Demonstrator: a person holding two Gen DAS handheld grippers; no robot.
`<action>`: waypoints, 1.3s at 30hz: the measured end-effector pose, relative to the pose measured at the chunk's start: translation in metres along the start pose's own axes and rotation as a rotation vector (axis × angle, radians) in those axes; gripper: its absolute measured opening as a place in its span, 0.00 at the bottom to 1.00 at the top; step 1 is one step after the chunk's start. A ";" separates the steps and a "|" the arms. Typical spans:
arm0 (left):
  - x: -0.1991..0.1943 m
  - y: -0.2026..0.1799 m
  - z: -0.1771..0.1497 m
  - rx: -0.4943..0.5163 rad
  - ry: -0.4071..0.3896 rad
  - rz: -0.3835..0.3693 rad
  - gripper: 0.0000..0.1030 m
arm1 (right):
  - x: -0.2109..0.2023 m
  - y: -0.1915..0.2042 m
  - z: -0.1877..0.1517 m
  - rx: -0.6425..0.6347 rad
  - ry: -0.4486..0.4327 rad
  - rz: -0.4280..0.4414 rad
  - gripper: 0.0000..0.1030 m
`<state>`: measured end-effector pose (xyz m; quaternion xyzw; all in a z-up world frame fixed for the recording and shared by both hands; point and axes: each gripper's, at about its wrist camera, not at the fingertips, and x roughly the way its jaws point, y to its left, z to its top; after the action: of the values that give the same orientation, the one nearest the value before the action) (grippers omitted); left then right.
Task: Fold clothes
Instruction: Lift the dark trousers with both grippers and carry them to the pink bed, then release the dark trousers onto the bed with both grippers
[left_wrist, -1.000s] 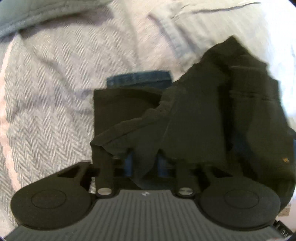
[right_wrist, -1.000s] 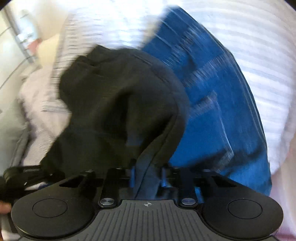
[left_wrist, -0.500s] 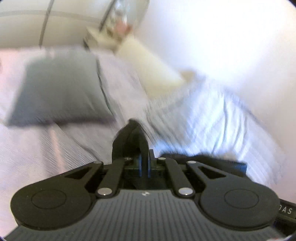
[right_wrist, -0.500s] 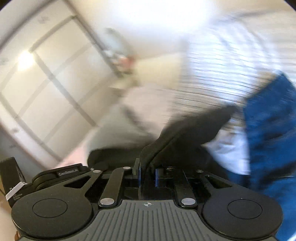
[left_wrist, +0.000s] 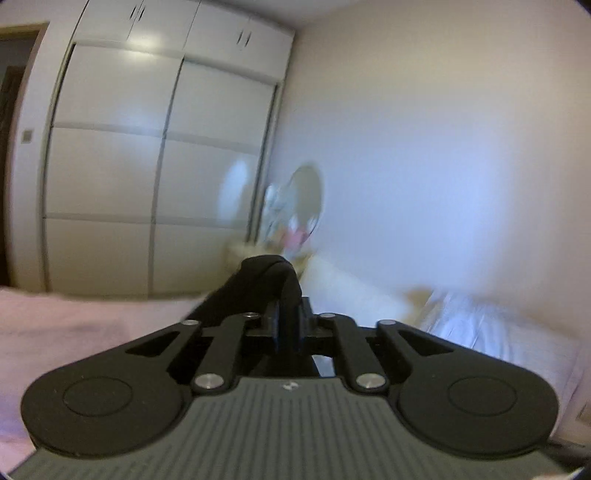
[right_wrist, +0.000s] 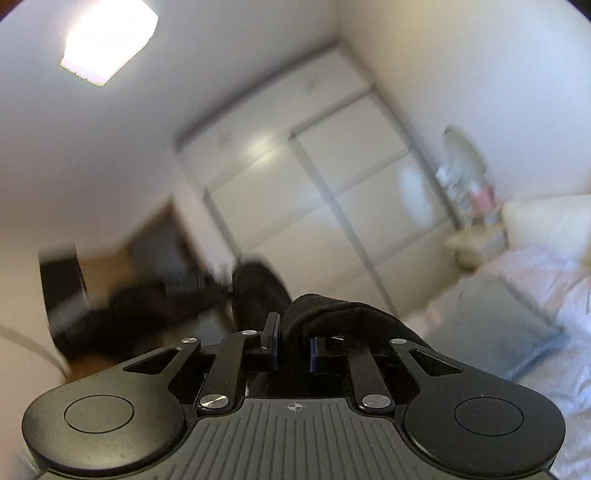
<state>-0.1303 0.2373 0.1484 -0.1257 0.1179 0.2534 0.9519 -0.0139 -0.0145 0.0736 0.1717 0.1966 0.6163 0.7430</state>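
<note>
two hand-held grippers are holding one black garment up in the air, well above the bed. the left hand-held gripper (left_wrist: 287, 325) is pinching a fold of the black garment (left_wrist: 266, 284) between fingers that are nearly together, and the cloth is arching up and over the tips. the right hand-held gripper (right_wrist: 294, 349) is standing a little wider, with a thicker roll of the same black garment (right_wrist: 332, 317) bulging over its right finger and draping down out of sight. both cameras are pointing at the wardrobe (left_wrist: 155, 177) and the wall rather than down, so how the rest of the garment is hanging cannot be told from here.

several things are threatening the fold. the right grip is looking the weaker one: the cloth is sitting more over one finger than squarely between the two, so a quick shake or a hard tug sideways is likely to pull it free and drop that corner onto the bed (right_wrist: 517, 325). the left grip is holding a narrow bunched edge, which is likely to creep out if the weight below is swinging. blur in the right view is suggesting fast motion, and speed is making both slips more likely. with neither camera seeing the bed surface, lowering blind is risking a twisted or doubled landing, or laying the garment on the grey pillow (right_wrist: 491, 317) instead of flat bedding.
</note>
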 end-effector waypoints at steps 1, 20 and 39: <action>-0.003 0.015 -0.012 -0.017 0.070 0.047 0.15 | 0.015 0.012 -0.014 -0.023 0.109 -0.023 0.23; -0.218 0.089 -0.253 -0.343 0.643 0.697 0.16 | -0.003 0.046 -0.220 -0.256 1.000 -0.135 0.57; -0.271 -0.055 -0.303 -0.324 0.632 0.800 0.24 | -0.099 0.004 -0.232 -0.335 1.075 -0.074 0.57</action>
<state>-0.3790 -0.0224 -0.0491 -0.2864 0.3971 0.5609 0.6676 -0.1505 -0.1081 -0.1164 -0.2939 0.4530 0.6132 0.5766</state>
